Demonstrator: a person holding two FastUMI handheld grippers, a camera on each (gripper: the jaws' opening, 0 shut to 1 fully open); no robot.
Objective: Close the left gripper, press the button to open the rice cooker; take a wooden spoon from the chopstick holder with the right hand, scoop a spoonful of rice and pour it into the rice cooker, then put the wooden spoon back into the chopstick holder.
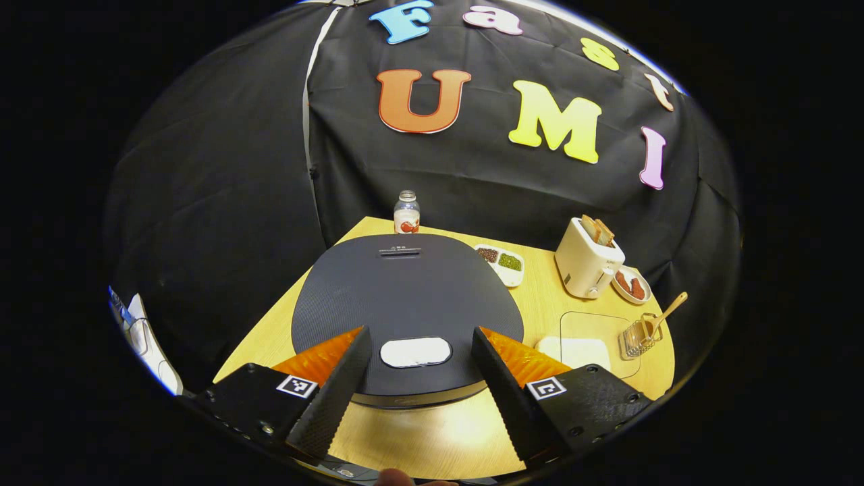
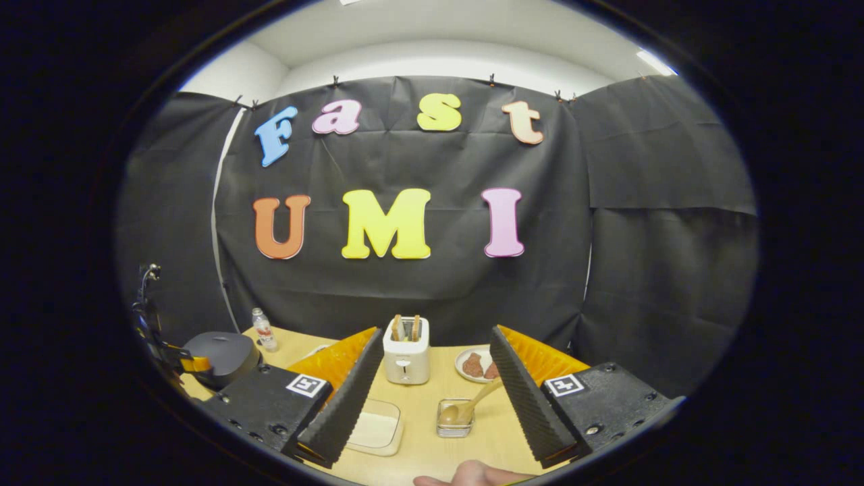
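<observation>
The dark rice cooker (image 1: 405, 297) sits with its lid down right ahead of my left gripper (image 1: 420, 334). That gripper is open, its fingers standing either side of the white button (image 1: 415, 352) and a little above it. At the table's right, the wooden spoon (image 1: 668, 312) leans in the wire chopstick holder (image 1: 640, 337), beside a clear box of rice (image 1: 584, 347). My right gripper (image 2: 435, 334) is open and holds nothing, hovering back from the spoon (image 2: 472, 401), holder (image 2: 454, 418) and rice box (image 2: 378, 426). The cooker (image 2: 219, 354) lies far left there.
A white toaster (image 1: 587, 260) with bread, a small plate (image 1: 632, 283) of brown food, a divided dish (image 1: 501, 260) and a bottle (image 1: 406, 212) stand along the table's far side. The toaster (image 2: 406, 351) and plate (image 2: 476, 364) sit behind the holder. The booth's black wall rises close behind.
</observation>
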